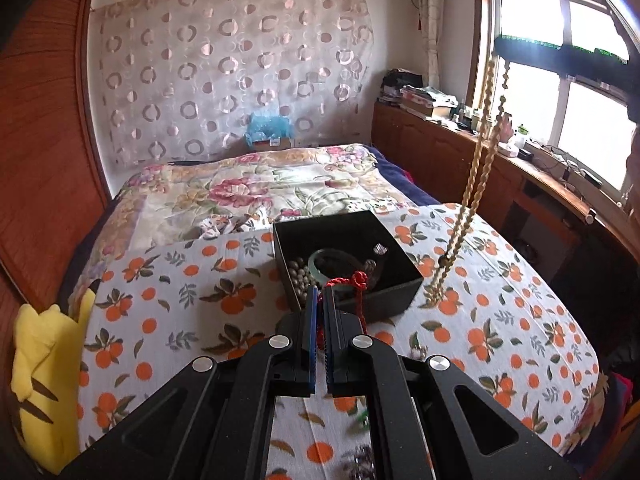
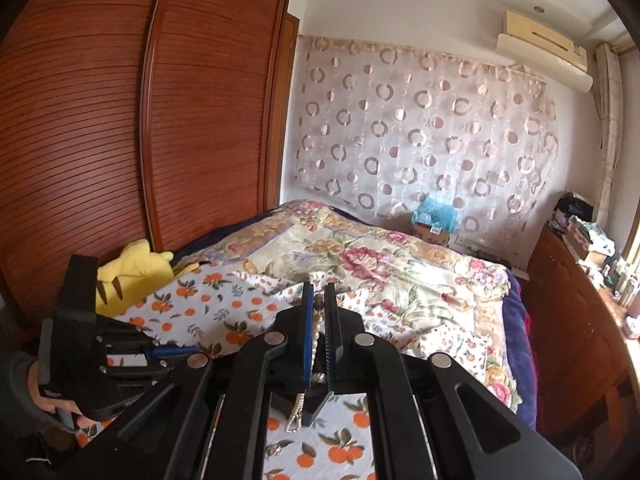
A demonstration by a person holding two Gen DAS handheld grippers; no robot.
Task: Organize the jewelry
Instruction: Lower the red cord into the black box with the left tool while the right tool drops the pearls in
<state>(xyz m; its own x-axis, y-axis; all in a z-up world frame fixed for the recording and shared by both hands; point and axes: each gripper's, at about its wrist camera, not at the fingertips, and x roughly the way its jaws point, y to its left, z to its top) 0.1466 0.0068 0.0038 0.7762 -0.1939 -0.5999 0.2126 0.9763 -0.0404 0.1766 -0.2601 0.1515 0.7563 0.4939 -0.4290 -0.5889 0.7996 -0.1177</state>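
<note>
no legible text or labels

A red knotted cord is draping over the near rim of my black box, which is holding grey beads and a pale green bangle. A long cream bead necklace is dangling beside it, tip touching the cloth.

Yellow plush toy beside the wooden wardrobe, floral quilt, perhaps books on the window ledge.
</note>
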